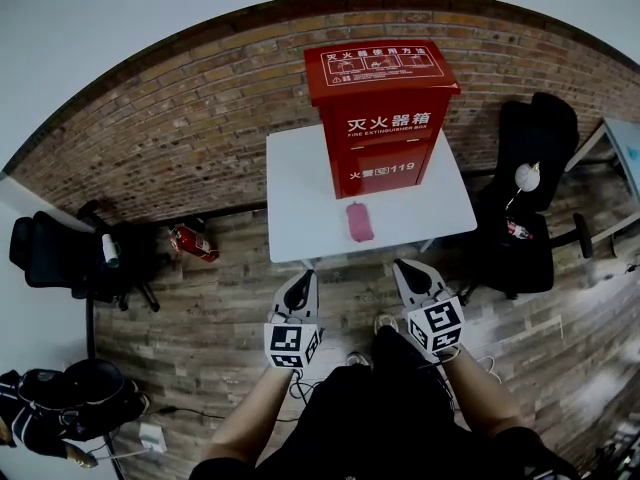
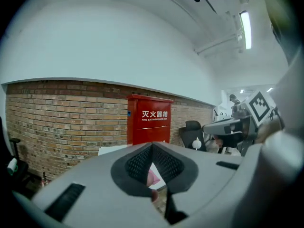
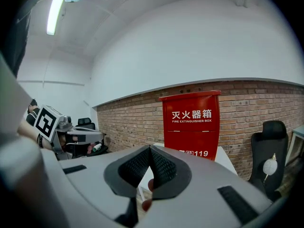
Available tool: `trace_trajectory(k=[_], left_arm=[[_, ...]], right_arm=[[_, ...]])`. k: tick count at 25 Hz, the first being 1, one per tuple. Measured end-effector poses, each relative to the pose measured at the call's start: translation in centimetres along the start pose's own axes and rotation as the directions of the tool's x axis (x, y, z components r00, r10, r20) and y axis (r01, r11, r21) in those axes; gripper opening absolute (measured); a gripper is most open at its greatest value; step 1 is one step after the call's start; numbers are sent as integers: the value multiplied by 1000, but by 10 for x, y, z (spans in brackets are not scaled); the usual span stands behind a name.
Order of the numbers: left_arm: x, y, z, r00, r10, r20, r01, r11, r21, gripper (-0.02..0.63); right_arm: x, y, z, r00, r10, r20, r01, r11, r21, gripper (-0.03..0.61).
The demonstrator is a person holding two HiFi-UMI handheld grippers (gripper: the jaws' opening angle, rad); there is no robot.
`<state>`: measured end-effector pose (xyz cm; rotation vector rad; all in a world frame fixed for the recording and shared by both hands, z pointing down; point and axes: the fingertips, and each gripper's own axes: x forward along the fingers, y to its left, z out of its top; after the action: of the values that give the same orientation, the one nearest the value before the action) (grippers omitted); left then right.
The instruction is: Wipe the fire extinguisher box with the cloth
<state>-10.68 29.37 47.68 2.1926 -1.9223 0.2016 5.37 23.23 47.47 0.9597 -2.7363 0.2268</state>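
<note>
The red fire extinguisher box point(image 1: 380, 118) stands upright at the back of a small white table point(image 1: 300, 203), against the brick wall. In front of the box a pink cloth point(image 1: 359, 221) lies flat on the table, untouched. My left gripper point(image 1: 303, 278) and right gripper point(image 1: 405, 267) hover side by side just short of the table's near edge, both shut and empty. In the left gripper view, the box point(image 2: 149, 120) is ahead and a bit of the cloth point(image 2: 153, 178) shows under the shut left gripper point(image 2: 152, 146). From the right gripper point(image 3: 150, 148), the box point(image 3: 192, 125) is close ahead.
A black office chair point(image 1: 530, 193) with a white round object on it stands right of the table. Another black chair point(image 1: 60, 253) and a red extinguisher point(image 1: 195, 241) on the wooden floor are to the left. A light table edge point(image 1: 620, 143) is at far right.
</note>
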Motion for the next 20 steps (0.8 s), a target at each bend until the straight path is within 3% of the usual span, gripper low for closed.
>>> trace_trajectory(k=[5,20], left_arm=[[-25,-16,12,999,-40,21,39,999,11,34],[-46,-76,71,986,-43,162,26,994,108,34]], right_arm=[[-17,15,6,1000,11,12,-11,1000,10,20],[-44,4,47,991,101,89,-96,994,-57,20]])
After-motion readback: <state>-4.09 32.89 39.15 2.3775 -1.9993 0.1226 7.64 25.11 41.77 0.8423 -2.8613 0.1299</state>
